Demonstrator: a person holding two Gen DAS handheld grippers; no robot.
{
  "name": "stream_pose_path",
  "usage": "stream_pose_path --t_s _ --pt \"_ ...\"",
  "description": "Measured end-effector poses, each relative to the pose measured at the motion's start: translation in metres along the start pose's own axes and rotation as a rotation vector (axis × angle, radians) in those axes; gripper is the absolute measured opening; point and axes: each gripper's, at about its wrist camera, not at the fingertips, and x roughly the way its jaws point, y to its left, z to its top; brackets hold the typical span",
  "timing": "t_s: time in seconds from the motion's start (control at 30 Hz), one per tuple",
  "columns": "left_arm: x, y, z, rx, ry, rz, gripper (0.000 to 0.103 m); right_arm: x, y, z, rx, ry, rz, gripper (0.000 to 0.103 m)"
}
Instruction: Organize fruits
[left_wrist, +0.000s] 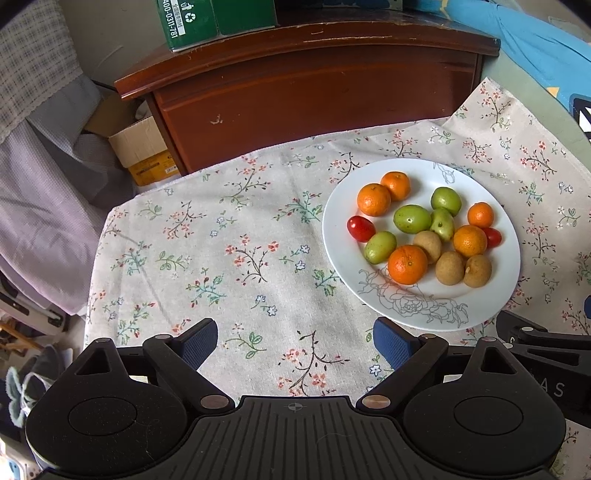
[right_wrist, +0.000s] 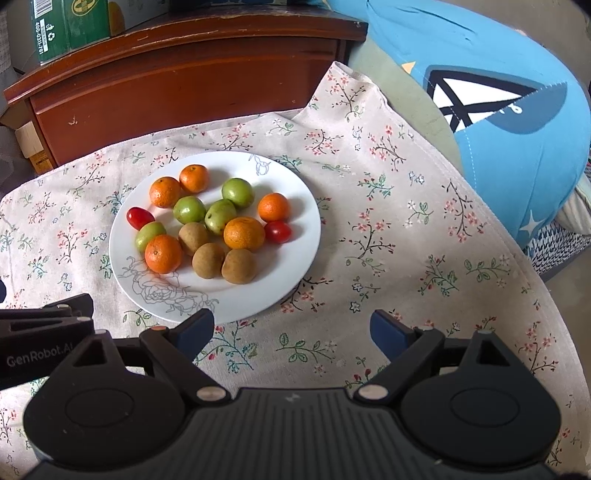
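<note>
Both tools hovering over the cloth-covered bench (left_wrist: 229, 236), nothing between the blue pads. Left tool (left_wrist: 295, 345) is sitting released, jaws spread wide, plate off to its right. Right tool (right_wrist: 291, 332) is likewise gaping, its left pad just overlapping the near rim of the white plate (right_wrist: 295, 206). Plate is carrying all the fruit: oranges (right_wrist: 243, 232), green fruits (right_wrist: 238, 192), brown fruits (right_wrist: 239, 266) (possibly longans, hard to tell), two cherry tomatoes (right_wrist: 277, 232). Wooden cabinet (right_wrist: 184, 81) is standing behind.
</note>
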Motion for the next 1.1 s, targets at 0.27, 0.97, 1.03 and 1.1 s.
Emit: stream_pose_path --t_s 0.27,0.97,1.03,1.1 --pt "0.000 0.000 0.001 -0.001 -0.007 -0.004 0.093 0.004 0.002 0.001 -0.005 0.000 -0.005 0.091" --pt "-0.001 -0.004 -0.002 0.046 -0.029 0.013 0.093 0.011 0.005 -0.001 -0.005 0.010 0.000 0.091" --pt "-0.001 -0.003 -0.003 0.051 -0.028 0.016 0.093 0.011 0.007 -0.002 -0.014 0.008 0.001 0.091" --pt "-0.001 -0.002 -0.004 0.052 -0.026 0.019 0.093 0.012 0.009 -0.004 -0.022 0.010 0.000 0.091"
